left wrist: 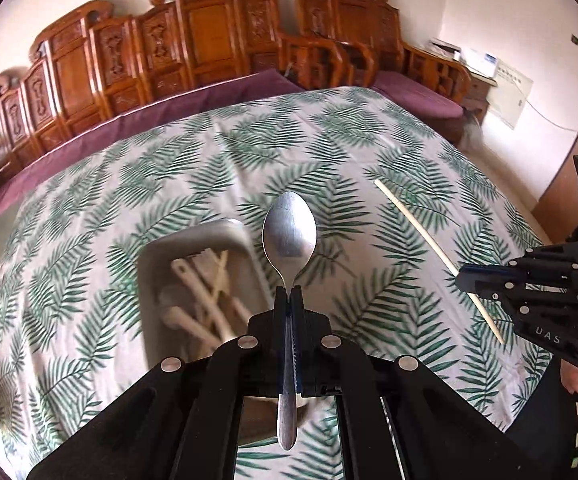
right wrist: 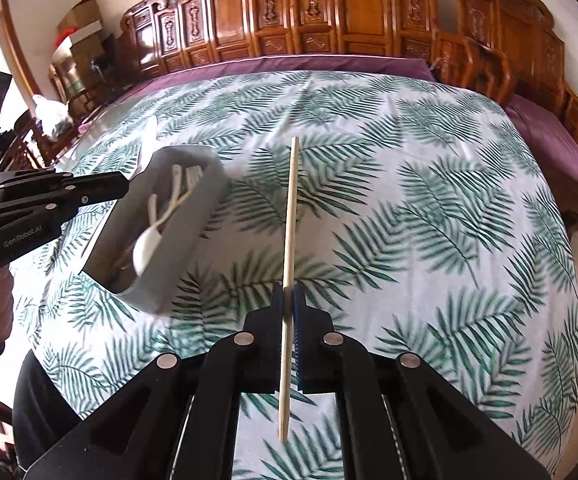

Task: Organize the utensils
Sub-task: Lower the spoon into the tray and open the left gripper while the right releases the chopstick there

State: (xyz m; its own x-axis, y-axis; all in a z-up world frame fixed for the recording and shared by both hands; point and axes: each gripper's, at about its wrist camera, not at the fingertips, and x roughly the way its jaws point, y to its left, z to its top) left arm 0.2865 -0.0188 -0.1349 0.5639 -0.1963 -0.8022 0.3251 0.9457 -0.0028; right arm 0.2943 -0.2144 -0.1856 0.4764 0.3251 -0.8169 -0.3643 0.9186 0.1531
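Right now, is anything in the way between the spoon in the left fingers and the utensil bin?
Nothing visible. The spoon is clamped in the left gripper above the bin's right edge; only white utensils lie inside.

Spoon and chopstick both up off the table, tray sitting there half loaded.

The shiny stainless steel spoon (left wrist: 289,236) is pinched at the neck, bowl pointing forward and its face toward the camera, handle running back past the grip. It hangs just right of the pale grey rectangular plastic tray (left wrist: 161,256), which rests on the leaf-print cloth and holds a loose, crisscrossed pile of white plastic spoons and forks (left wrist: 205,300), kinda blurry. The long pale wooden chopstick (right wrist: 289,240) is clamped roughly a third of the way up from its near end, pointing straight ahead, to the right of the tray.
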